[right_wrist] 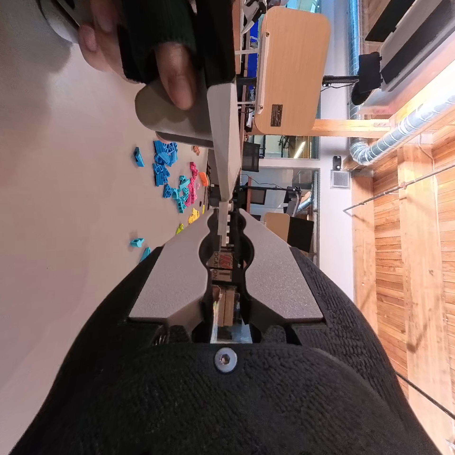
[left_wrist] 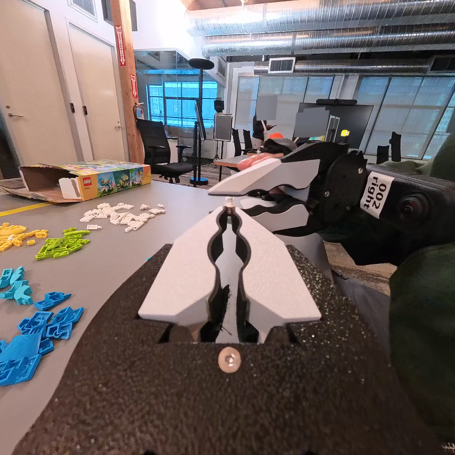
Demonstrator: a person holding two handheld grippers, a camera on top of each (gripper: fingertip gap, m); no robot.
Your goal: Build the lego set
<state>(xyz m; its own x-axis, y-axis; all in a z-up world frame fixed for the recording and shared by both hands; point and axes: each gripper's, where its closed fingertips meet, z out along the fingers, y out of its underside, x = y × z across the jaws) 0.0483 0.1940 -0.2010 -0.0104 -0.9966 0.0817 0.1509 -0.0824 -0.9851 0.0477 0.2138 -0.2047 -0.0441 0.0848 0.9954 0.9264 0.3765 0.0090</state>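
White, tiny, and pinched tight: a small lego piece (left_wrist: pixel 229 206) sits clamped at the very tips of the left gripper (left_wrist: pixel 229 211), up above the grey worktop (left_wrist: pixel 118 261). The right gripper (left_wrist: pixel 234 197) meets it from the side, fingers slightly apart around the piece. Sorted white (left_wrist: pixel 123 216), green (left_wrist: pixel 62 245) and blue piles (left_wrist: pixel 37 327) lie beside the opened box (left_wrist: pixel 98 178).
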